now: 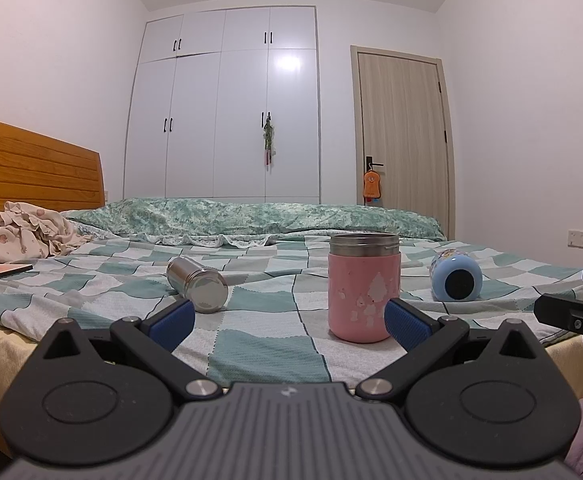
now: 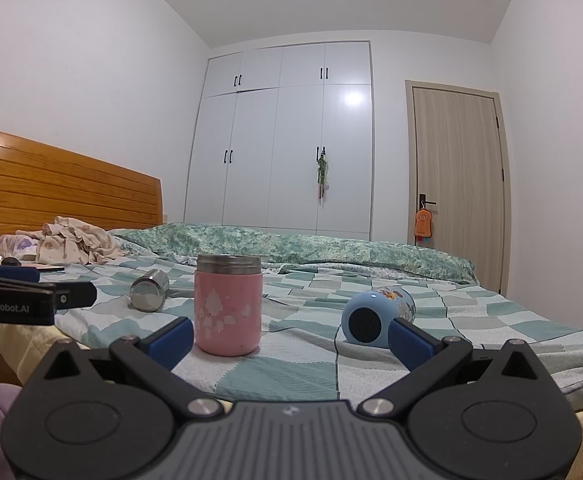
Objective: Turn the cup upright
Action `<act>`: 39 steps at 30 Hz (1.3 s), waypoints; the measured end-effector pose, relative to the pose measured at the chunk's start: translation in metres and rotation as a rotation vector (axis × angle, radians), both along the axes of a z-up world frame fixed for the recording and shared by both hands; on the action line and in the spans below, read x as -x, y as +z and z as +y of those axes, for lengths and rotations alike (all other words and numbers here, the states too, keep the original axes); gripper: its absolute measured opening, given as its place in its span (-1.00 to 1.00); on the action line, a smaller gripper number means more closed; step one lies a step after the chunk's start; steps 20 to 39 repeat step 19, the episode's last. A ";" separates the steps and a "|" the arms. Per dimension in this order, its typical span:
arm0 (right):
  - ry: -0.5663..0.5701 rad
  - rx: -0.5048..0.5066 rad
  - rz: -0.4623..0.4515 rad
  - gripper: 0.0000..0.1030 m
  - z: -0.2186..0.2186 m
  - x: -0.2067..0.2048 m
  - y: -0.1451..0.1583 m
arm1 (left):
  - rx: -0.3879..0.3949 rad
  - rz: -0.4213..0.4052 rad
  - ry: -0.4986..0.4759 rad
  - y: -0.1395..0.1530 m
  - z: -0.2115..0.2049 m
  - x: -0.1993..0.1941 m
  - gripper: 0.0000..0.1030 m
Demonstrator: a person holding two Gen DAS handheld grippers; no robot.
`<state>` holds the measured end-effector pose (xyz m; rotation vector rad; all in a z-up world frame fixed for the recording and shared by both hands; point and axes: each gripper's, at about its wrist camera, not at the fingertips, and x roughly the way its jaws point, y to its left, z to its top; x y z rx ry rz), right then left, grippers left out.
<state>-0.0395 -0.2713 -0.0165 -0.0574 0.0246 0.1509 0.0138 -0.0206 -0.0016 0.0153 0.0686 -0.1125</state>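
A pink cup [image 1: 364, 288] with a steel rim stands upright on the checked bedspread; it also shows in the right wrist view [image 2: 227, 304]. A steel cup [image 1: 198, 284] lies on its side to its left, seen too in the right wrist view [image 2: 149, 290]. A light blue cup [image 1: 456, 276] lies on its side to the right, base facing me, also in the right wrist view [image 2: 375, 316]. My left gripper [image 1: 289, 326] is open and empty, short of the pink cup. My right gripper [image 2: 291, 340] is open and empty, between the pink and blue cups and short of them.
The bed [image 1: 251, 344] has a wooden headboard [image 1: 31, 168] at left, crumpled clothes [image 1: 31, 236] and a rolled green quilt [image 1: 251, 216] at the back. A white wardrobe [image 1: 227, 112] and a door [image 1: 403, 128] stand behind. The other gripper shows at the frame edge [image 2: 15, 300].
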 end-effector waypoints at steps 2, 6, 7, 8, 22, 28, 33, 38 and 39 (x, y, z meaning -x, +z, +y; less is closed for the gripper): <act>0.000 0.000 0.000 1.00 0.000 0.000 0.000 | 0.000 0.000 0.001 0.000 0.000 0.000 1.00; 0.000 0.000 0.000 1.00 0.000 0.000 0.000 | 0.000 0.000 0.001 0.000 0.000 0.000 1.00; 0.000 0.000 0.000 1.00 0.000 0.000 0.000 | 0.001 -0.001 -0.001 0.000 0.000 0.000 1.00; 0.000 0.000 0.001 1.00 0.000 0.000 0.000 | 0.001 -0.001 0.000 0.000 0.000 0.000 1.00; 0.000 0.001 0.000 1.00 0.001 0.000 0.000 | -0.009 -0.009 0.002 -0.001 -0.002 0.001 1.00; 0.000 0.001 0.000 1.00 0.001 0.000 0.000 | -0.009 -0.009 0.002 -0.001 -0.002 0.001 1.00; 0.000 0.001 0.000 1.00 0.001 0.000 0.000 | -0.009 -0.009 0.002 -0.001 -0.002 0.001 1.00; 0.000 0.001 0.000 1.00 0.001 0.000 0.000 | -0.009 -0.009 0.002 -0.001 -0.002 0.001 1.00; 0.000 0.001 0.000 1.00 0.001 0.000 0.000 | -0.009 -0.009 0.002 -0.001 -0.002 0.001 1.00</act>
